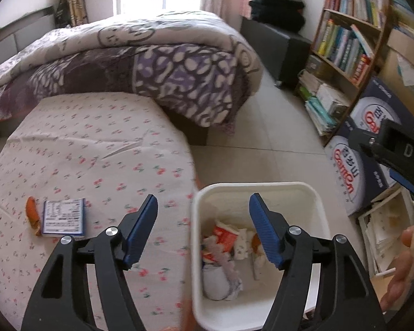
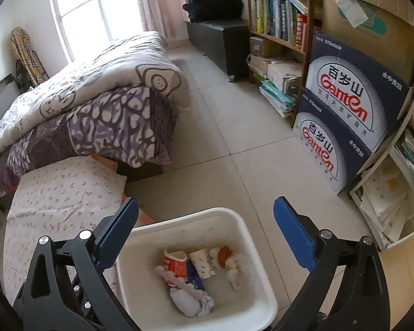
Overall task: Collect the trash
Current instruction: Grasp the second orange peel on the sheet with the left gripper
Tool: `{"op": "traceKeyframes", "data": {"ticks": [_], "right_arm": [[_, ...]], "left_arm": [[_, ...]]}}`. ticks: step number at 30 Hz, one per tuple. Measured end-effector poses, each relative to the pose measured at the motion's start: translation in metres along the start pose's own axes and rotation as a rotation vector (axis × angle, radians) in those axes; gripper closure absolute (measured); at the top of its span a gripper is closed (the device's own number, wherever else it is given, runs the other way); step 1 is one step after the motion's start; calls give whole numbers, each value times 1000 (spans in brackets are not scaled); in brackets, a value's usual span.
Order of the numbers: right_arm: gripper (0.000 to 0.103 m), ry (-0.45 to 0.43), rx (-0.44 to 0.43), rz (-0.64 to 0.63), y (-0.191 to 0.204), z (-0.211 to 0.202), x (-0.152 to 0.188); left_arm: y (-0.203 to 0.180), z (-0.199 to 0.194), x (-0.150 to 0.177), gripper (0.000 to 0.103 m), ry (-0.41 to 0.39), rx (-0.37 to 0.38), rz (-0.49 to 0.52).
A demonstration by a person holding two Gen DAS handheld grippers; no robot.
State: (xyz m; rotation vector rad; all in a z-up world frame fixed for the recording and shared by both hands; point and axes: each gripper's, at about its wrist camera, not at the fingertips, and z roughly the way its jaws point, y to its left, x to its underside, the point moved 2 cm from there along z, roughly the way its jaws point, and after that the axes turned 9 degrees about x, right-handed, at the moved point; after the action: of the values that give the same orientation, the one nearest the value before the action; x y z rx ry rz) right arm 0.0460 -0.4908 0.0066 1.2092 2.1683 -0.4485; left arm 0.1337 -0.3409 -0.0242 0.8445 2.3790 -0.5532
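A white bin (image 1: 262,190) stands on the floor beside a cloth-covered table; it also shows in the right wrist view (image 2: 207,215). It holds crumpled paper, a red-and-white cup (image 2: 175,266) and other scraps. On the table lie an orange peel (image 1: 31,212) and a small blue-edged packet (image 1: 63,218). My left gripper (image 1: 202,220) is open and empty, above the table edge and bin. My right gripper (image 2: 205,229) is open and empty above the bin.
The floral tablecloth (image 1: 96,149) covers the table at left. A bed with a purple quilt (image 1: 151,63) is behind. A bookshelf (image 2: 278,22), blue water boxes (image 2: 345,104) and stacked papers (image 2: 386,198) line the right side. Tiled floor lies between.
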Motion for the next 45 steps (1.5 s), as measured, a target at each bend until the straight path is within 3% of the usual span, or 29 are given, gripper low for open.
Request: {"op": "traceKeyframes", "data": {"ticks": [8,24,29,35,40,43,44,45], "right_arm": [[8,20,-40,-67,49,-4,14],[7,14,-103,-258,151,-6,48],[7,-5,-149,-368,181,-5,63],[7,-12,-214,-491,210,-6,79],[7,-6,-292,-671,237,-6,103],[7,-29,-321,-798,254,-7,122],[7,-43,-336,-851,262,-9,130],[7,-53,-347,-883,267,-10,134]], "left_arm": [[64,-7,4,32,7,-130,-77],[231,-25,4,32,-11,-386,-402],[275,-22,13,32,5,-413,-533],[304,-5,29,33,61,-360,-664],[307,11,39,45,123,-355,-648],[302,11,41,65,145,-374,-566],[301,10,41,77,149,-365,-551],[301,8,43,78,161,-350,-529]]}}
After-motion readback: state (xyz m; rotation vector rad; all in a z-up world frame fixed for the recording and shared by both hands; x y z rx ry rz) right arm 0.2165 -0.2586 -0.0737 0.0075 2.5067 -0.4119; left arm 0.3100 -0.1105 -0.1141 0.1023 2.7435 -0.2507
